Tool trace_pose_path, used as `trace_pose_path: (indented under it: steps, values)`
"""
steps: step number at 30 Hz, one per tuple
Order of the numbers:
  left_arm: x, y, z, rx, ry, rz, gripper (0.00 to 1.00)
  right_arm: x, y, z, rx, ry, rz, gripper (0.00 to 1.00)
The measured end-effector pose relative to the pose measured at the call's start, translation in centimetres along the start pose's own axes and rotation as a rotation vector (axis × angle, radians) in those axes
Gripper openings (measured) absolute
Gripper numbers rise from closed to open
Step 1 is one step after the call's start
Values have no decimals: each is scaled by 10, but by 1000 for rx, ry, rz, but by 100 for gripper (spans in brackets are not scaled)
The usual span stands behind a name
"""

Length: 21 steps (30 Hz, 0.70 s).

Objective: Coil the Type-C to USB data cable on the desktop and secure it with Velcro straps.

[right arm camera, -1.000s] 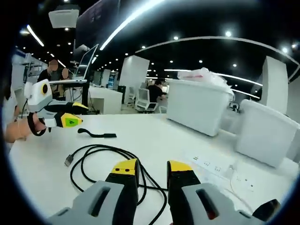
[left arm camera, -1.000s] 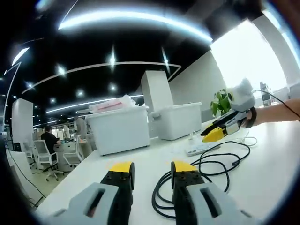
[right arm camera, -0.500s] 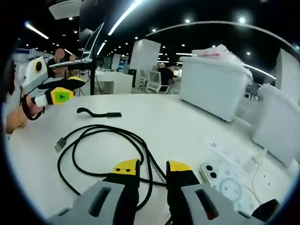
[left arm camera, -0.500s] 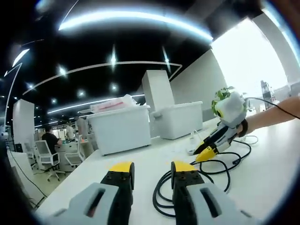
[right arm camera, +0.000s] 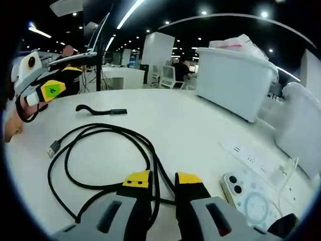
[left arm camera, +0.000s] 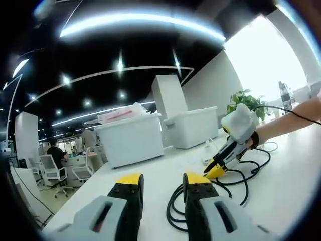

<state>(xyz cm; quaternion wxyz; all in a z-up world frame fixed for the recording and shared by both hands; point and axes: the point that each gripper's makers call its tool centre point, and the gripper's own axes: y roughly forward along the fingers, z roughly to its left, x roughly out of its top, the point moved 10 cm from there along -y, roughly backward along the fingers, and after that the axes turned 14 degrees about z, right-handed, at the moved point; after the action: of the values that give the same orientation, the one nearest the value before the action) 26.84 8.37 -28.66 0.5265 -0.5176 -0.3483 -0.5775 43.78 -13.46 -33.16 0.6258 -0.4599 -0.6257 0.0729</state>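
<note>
The black data cable (right arm camera: pixel 100 135) lies in loose loops on the white desk (right arm camera: pixel 180 125), its USB plug (right arm camera: pixel 52 149) at the left end. My right gripper (right arm camera: pixel 162 179) is low over the loops and open, and two cable strands run down between its jaws. The black Velcro strap (right arm camera: pixel 100 110) lies flat beyond the cable. My left gripper (left arm camera: pixel 163 182) hovers open over the desk edge with nothing between its fingers, and the cable (left arm camera: pixel 225 183) lies just right of it. The right gripper (left arm camera: pixel 216 171) points down onto the loops there. The left gripper (right arm camera: pixel 50 89) shows at the far left.
A white phone (right arm camera: pixel 246 193) lies face down to the right of my right gripper, with a white power strip (right arm camera: pixel 251 155) behind it. Two large white bins (left arm camera: pixel 128 138) (left arm camera: pixel 193 128) stand along the desk's far side. A potted plant (left arm camera: pixel 246 103) is by the window.
My right gripper has dropped forward and down to the cable loops, so strands now lie between its jaws. The left gripper has stayed where it was.
</note>
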Motion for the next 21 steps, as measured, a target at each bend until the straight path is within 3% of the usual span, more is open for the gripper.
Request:
trace_pose_path:
  steps: [9,15,21]
  values:
    - [-2,1,0,-9,-19,7,33,6,2,0,-24,-82,19,7]
    - [-2,2,-2,-15,-17,10,33,8,-4,10,-97,-221,50,3]
    - [-3,2,-3,-24,-14,14,33,10,-14,15,-155,-268,6,2]
